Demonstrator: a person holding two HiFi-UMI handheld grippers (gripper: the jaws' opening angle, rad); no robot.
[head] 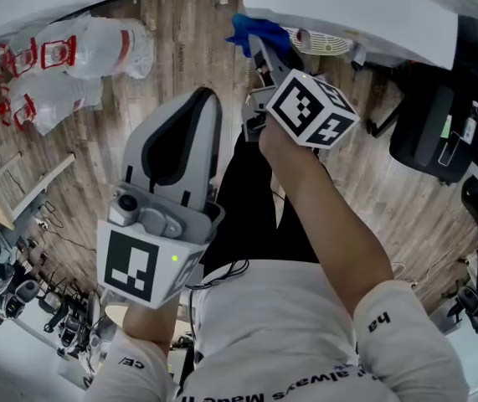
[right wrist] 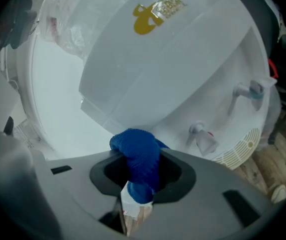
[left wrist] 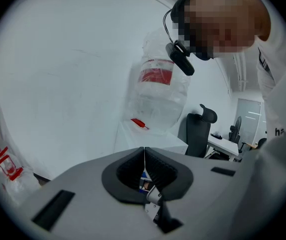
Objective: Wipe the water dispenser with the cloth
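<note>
The white water dispenser (right wrist: 183, 79) fills the right gripper view, with a yellow logo (right wrist: 155, 13), two taps (right wrist: 203, 136) and a round drip grille (right wrist: 240, 146). In the head view its white body (head: 356, 7) runs along the top. My right gripper (right wrist: 135, 171) is shut on a bunched blue cloth (right wrist: 137, 156), which is held against the dispenser's front, left of the taps. The blue cloth (head: 259, 33) shows at the top of the head view, ahead of the right gripper (head: 259, 57). My left gripper (head: 197, 111) hangs shut and empty, away from the dispenser.
Empty water bottles in plastic bags (head: 71, 61) lie on the wooden floor (head: 180, 40) at the left. A black office chair (head: 444, 128) stands at the right. In the left gripper view a bagged bottle (left wrist: 158, 91) sits on a white top, with a chair (left wrist: 200, 129) behind.
</note>
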